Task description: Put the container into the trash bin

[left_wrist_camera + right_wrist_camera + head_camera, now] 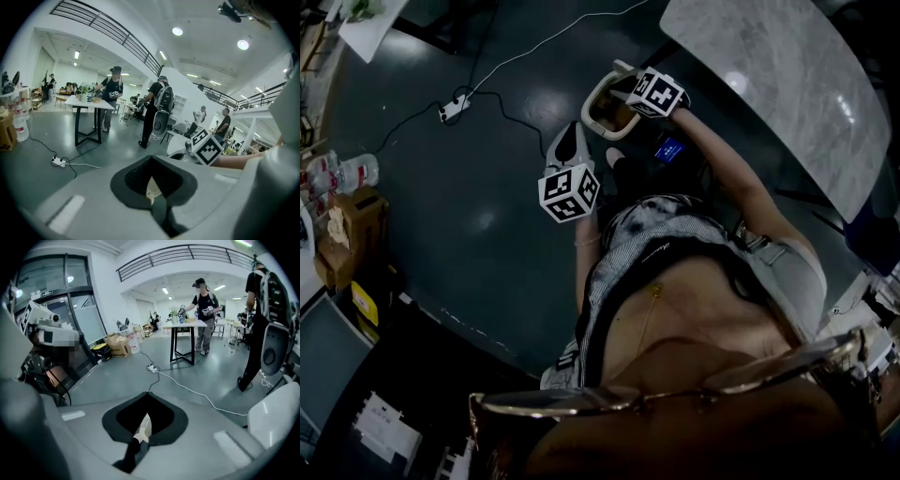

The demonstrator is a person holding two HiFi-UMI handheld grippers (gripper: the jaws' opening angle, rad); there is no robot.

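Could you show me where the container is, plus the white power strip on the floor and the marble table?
container (606,113): head view, the brownish inside within its pale rim.
power strip (455,107): head view, its white body.
marble table (778,84): head view, a bare part of the top.

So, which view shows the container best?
The head view: the container shows nearly its whole pale oval rim there, held by the right hand-held gripper. The left gripper view shows only a pale part, seemingly, beside that gripper's marker cube. The right gripper view shows just a thin pale sliver between its shut jaws.
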